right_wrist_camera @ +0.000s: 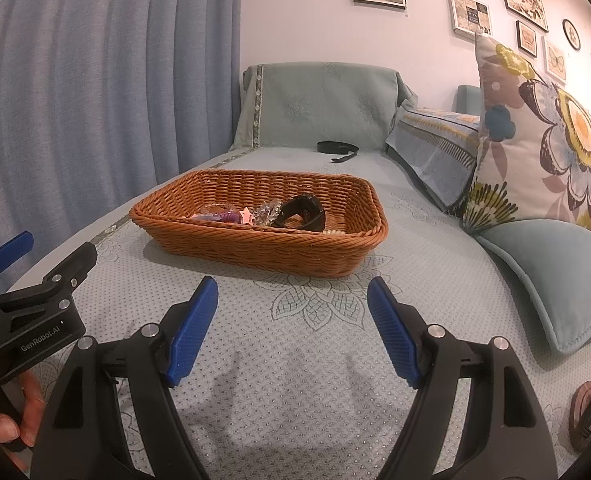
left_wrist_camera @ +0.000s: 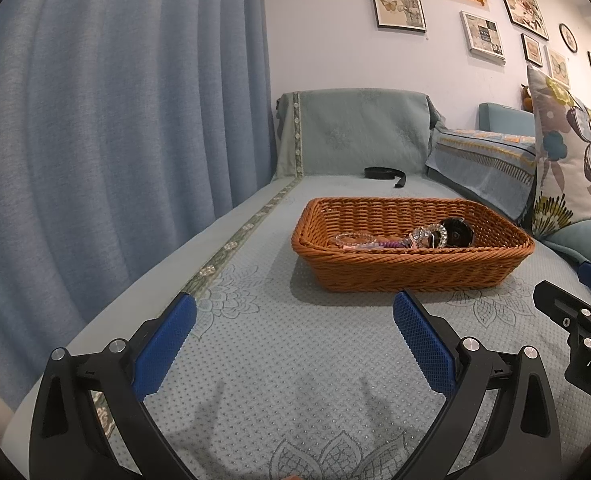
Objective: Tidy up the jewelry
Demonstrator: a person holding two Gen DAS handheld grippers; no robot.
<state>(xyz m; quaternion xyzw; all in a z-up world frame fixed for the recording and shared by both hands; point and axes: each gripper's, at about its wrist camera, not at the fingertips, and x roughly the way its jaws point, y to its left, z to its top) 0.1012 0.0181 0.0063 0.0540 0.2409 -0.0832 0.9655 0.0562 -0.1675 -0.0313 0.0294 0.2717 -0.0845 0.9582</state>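
Observation:
A brown wicker basket point(left_wrist_camera: 411, 268) sits on the sofa seat, also in the right wrist view point(right_wrist_camera: 255, 246). Inside lie a clear bead bracelet point(left_wrist_camera: 427, 236), a black bangle point(left_wrist_camera: 459, 232), and purple and pink pieces point(left_wrist_camera: 375, 245). The right wrist view shows the black bangle point(right_wrist_camera: 303, 210), the clear beads point(right_wrist_camera: 267, 211) and purple and pink pieces point(right_wrist_camera: 225, 216). My left gripper point(left_wrist_camera: 295, 312) is open and empty, just short of the basket. My right gripper point(right_wrist_camera: 293, 294) is open and empty, also in front of the basket.
A black strap point(left_wrist_camera: 385, 174) lies at the back of the seat point(right_wrist_camera: 337, 148). A blue curtain point(left_wrist_camera: 115, 120) hangs on the left. A floral cushion point(right_wrist_camera: 543, 136) and a teal cushion point(right_wrist_camera: 555, 280) lie on the right. The left gripper's body point(right_wrist_camera: 27, 320) is at the lower left.

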